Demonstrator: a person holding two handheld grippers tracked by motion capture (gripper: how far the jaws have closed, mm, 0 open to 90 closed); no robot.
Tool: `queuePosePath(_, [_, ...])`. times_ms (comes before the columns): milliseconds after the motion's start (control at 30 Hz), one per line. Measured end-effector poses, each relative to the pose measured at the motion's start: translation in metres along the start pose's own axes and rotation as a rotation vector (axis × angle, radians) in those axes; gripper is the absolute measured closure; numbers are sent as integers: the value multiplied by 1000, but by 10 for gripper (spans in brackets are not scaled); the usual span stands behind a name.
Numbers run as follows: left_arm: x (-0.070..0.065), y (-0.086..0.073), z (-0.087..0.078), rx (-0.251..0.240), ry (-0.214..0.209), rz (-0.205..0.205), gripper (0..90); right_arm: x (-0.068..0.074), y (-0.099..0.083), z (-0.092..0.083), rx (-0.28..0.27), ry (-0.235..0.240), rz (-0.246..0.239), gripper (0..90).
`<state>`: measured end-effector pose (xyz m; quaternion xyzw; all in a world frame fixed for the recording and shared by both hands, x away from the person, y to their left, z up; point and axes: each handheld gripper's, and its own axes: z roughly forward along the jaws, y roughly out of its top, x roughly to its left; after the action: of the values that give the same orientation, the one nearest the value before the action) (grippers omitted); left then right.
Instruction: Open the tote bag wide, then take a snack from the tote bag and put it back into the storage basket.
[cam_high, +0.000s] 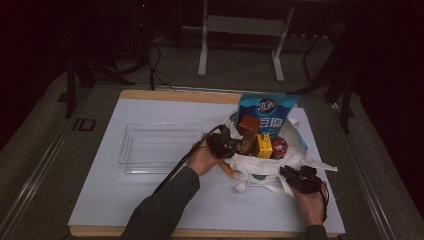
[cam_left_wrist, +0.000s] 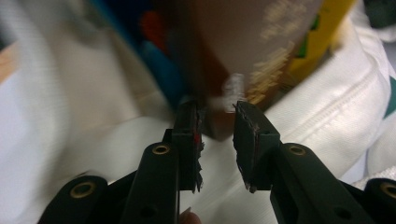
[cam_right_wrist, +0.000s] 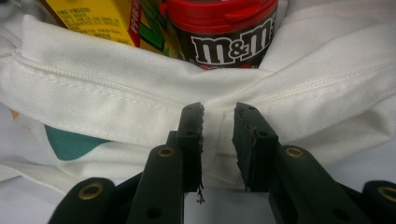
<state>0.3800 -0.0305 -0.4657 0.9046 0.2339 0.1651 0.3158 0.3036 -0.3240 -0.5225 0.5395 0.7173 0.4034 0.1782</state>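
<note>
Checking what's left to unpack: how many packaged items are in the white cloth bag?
4: a blue snack pouch at the back, a brown box in front of it, a yellow carton and a red-lidded M&M's tub nearest; others may be hidden underneath.

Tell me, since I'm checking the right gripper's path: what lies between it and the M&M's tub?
In the right gripper view, the white bag's stitched rim lies between the right gripper and the M&M's tub, which stands inside the bag.

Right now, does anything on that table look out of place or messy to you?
Nothing is spilled or broken. The white bag lies slumped, its mouth open, with a blue pouch, brown box, yellow box and candy jar poking out at angles. The clear tray beside it is empty.
</note>
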Motion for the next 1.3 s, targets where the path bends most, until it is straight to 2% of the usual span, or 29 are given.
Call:
queuePosePath(67, [-6,0,3,17,8,43,742,-2,-1,0,-3,8,0,728])
queuePosePath(167, [-13,1,1,11,-34,82,777,-3,-1,1,-4,15,3,730])
queuePosePath(233, [-17,1,1,18,-34,104,767,-3,-2,2,-6,17,5,731])
queuePosePath(333, [-16,1,-1,18,-49,92,745,-3,-3,2,-6,16,6,733])
queuePosePath(600, [-8,2,-15,-5,-114,98,654,-5,-4,5,-2,32,-3,745])
queuePosePath(700, [-1,2,-22,-11,-119,87,626,-4,-4,5,0,28,-13,746])
queuePosePath(833, [10,2,-33,-41,-136,52,614,-1,-4,6,5,5,-55,749])
queuePosePath(933, [14,3,-36,-52,-145,40,614,-1,-5,6,5,7,-57,749])
queuePosePath(1000, [20,5,-43,-77,-155,29,611,-1,-6,6,2,12,-54,749])
queuePosePath(1100, [24,9,-48,-95,-155,28,598,-2,-6,6,0,14,-62,749])
queuePosePath(1300, [29,18,-54,-106,-149,50,581,-3,-7,7,-7,24,-49,748])
